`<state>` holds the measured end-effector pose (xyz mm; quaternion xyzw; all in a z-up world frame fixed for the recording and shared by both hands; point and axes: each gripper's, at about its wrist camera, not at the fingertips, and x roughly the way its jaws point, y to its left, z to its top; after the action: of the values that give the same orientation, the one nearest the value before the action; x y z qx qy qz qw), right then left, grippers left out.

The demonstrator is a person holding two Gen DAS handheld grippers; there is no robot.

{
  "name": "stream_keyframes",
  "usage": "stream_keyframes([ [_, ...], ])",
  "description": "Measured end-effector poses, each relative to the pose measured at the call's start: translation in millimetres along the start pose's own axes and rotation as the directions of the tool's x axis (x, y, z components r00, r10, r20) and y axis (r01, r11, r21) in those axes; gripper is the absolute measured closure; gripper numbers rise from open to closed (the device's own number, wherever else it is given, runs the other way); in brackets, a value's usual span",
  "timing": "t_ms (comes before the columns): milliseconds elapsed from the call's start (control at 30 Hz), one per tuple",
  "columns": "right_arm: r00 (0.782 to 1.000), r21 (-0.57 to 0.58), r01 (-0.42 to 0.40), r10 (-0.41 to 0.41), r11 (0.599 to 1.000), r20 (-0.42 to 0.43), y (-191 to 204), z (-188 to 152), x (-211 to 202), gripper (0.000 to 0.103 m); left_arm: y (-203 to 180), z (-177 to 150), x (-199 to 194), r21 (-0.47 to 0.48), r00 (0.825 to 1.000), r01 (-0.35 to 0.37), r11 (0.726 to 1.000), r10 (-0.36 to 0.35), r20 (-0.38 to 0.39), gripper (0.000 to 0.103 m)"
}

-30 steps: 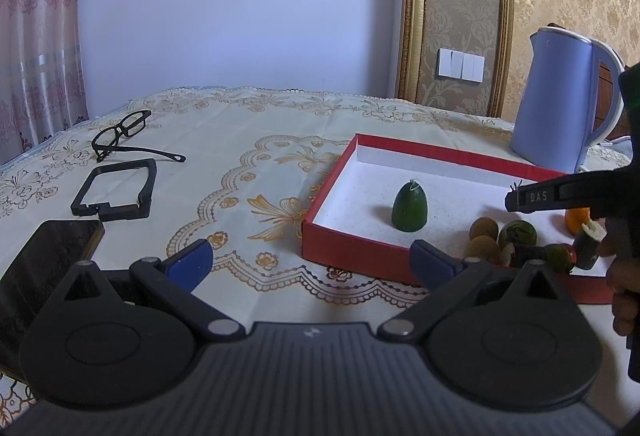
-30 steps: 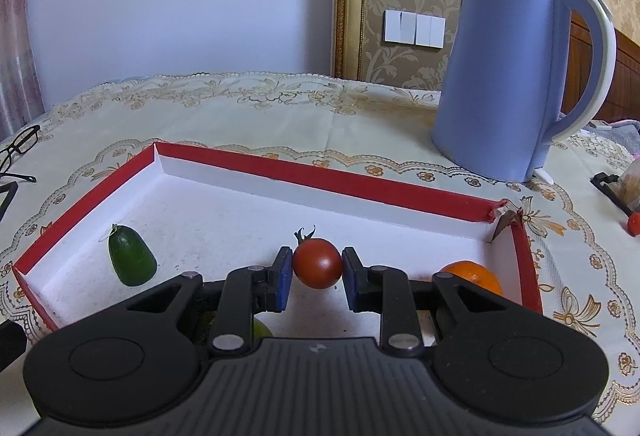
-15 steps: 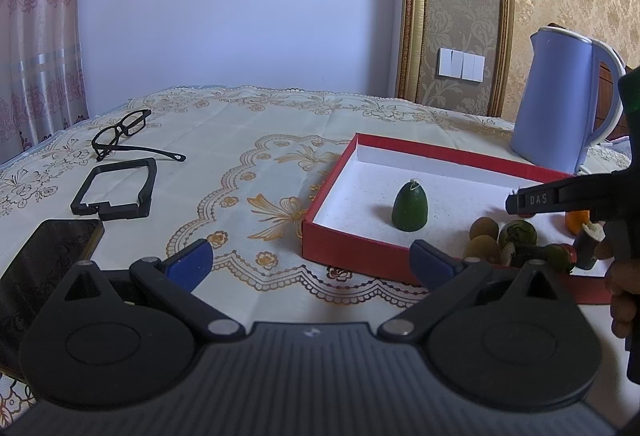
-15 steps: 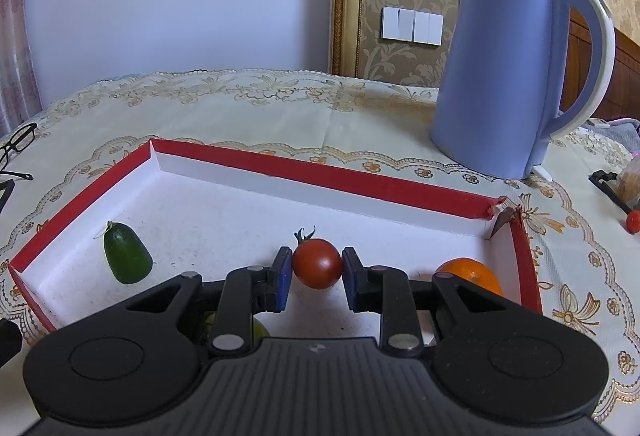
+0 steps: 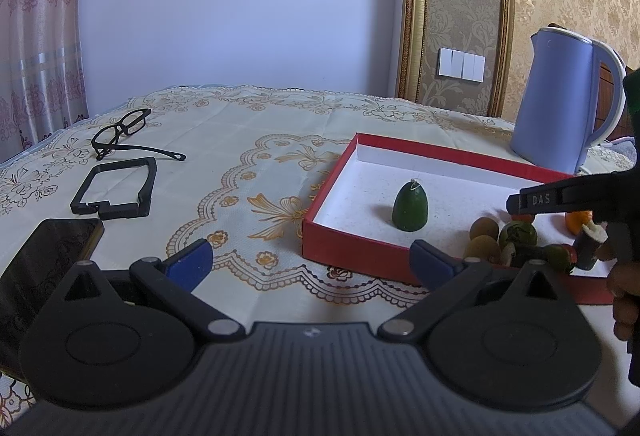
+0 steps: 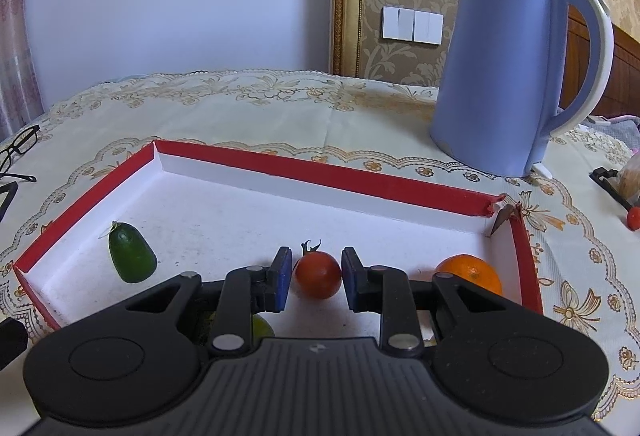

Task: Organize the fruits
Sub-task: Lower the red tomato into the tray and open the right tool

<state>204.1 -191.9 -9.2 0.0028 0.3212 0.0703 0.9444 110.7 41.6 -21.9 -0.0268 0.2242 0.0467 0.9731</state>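
A red box with a white floor (image 6: pixel 328 172) (image 5: pixel 340 248) lies on the table. My right gripper (image 6: pixel 313 274) stands over its near part with the jaws a little apart around a red cherry tomato (image 6: pixel 318 274); a thin gap shows on each side. A green fruit (image 6: pixel 131 252) (image 5: pixel 409 208) lies at the box's left, an orange (image 6: pixel 472 272) at its right. In the left wrist view brown and green fruits (image 5: pixel 500 236) sit by the near wall. My left gripper (image 5: pixel 310 262) is open and empty over the tablecloth, left of the box.
A blue kettle (image 6: pixel 516 68) (image 5: pixel 560 100) stands behind the box. Black glasses (image 5: pixel 128 132), a black frame (image 5: pixel 116 188) and a phone (image 5: pixel 40 268) lie at the left. A small red fruit (image 6: pixel 633 217) lies on the cloth at far right.
My right gripper's jaws have eased apart from the cherry tomato, which now rests on the box floor. The left gripper has not moved.
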Motion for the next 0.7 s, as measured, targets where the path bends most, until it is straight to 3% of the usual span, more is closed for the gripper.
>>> stream_keyframes([
  [700, 0.999, -0.043, -0.024, 0.025, 0.999, 0.028, 0.8, -13.7, -32.2, 0.077, 0.2, -0.1, 0.5, -0.001, 1.000, 0.001, 1.000, -0.001, -0.003, 0.000],
])
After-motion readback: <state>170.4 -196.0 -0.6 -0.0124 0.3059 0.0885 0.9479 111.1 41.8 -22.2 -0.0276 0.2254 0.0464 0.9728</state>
